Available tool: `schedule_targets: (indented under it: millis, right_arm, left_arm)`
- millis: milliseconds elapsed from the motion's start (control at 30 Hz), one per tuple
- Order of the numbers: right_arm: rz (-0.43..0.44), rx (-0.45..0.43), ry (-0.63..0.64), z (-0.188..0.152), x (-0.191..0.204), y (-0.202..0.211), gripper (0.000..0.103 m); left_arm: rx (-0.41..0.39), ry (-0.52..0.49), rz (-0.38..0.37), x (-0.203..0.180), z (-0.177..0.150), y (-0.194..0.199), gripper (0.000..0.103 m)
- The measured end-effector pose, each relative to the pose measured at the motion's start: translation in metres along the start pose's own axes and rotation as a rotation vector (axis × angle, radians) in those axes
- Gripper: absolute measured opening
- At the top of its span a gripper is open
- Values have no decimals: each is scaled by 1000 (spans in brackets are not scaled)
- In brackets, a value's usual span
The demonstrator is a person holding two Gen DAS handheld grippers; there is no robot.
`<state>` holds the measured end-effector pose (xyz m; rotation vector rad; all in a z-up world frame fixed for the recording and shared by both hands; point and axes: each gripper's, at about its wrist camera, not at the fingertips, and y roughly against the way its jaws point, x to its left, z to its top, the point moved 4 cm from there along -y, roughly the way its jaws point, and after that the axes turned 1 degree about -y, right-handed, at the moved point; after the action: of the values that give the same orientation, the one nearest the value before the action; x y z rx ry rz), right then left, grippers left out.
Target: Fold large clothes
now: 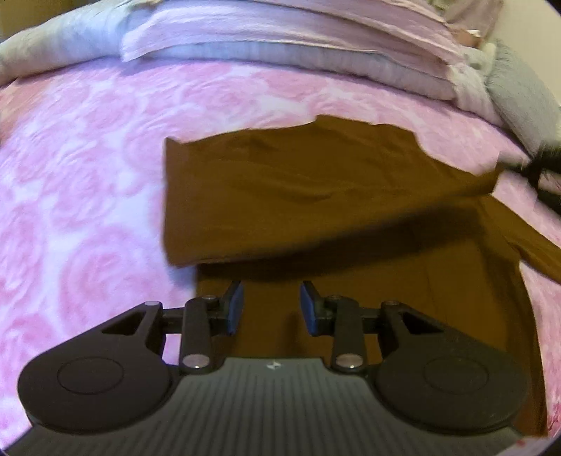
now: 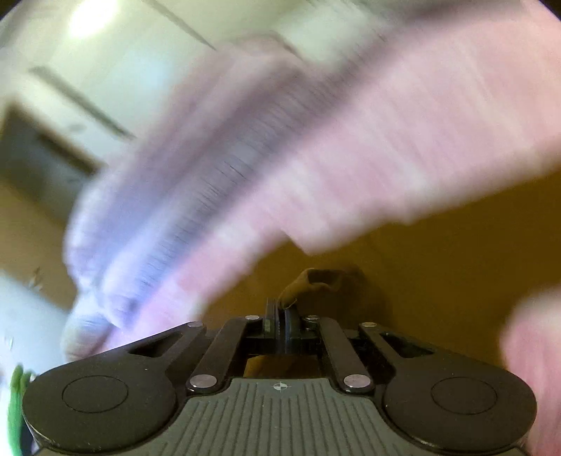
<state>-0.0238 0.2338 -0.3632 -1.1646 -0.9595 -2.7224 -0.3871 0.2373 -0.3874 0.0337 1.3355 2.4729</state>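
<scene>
Left gripper (image 1: 270,308), left wrist view: blue pads (image 1: 235,308) apart, nothing between them, poised over a brown garment (image 1: 315,189) spread on a pink rose-print bedspread (image 1: 80,182); folded bedding (image 1: 280,45) behind. No legible writing.

Right wrist view, heavily blurred: right gripper (image 2: 284,312) clamped together on a pinch of the brown garment (image 2: 438,280).

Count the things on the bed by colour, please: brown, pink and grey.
Brown: 1, the brown garment
Pink: 2, the rose-patterned bedcover and the folded pink blanket
Grey: 1, the grey quilt
Total: 4
</scene>
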Motion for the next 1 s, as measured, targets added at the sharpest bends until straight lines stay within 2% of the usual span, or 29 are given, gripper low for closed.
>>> schedule_targets:
  millis: [67,133,267,333,400,533,633,733,767,867,933,1000]
  right_arm:
    - [26,-110,66,19,16,25,0]
    - [-37,-160,88,28,6,38,0]
    - [-252,-18,9,15,-68,15,0]
    - [-325,65,-58,2,-97,-1,0]
    - [-339,78,-83,-5,-110,-5,0]
    - [-327,61,-90,-3,-102,-6,0]
    - [-323,87,-78,0,-101,-3,0]
    - [-248,36,-53,7,-85,17,0]
    - [-275,47,-32,6,-85,20,0]
    - [-456,175,-20,-1,-103,13,3]
    - [-437,141,-44,2,-104,23,8]
    - [-430,83,-21,8,-98,36,10]
  left_arm:
    - [-13,-26,-28,-10,7,-8,30]
    - [-27,-47,-31,-14,13,-18,30]
    - [-18,-39,4,-7,19,-37,30]
    - [-14,-33,37,1,22,-42,30]
    - [-10,-13,66,12,22,-43,29]
    - [0,66,86,37,20,-40,13]
    - [17,92,120,49,17,-41,10]
    - [19,96,113,53,18,-38,10]
    - [20,83,117,51,18,-37,11]
    - [17,56,140,47,21,-27,11]
    - [6,59,151,47,27,-14,12]
    - [-42,40,148,43,36,3,15]
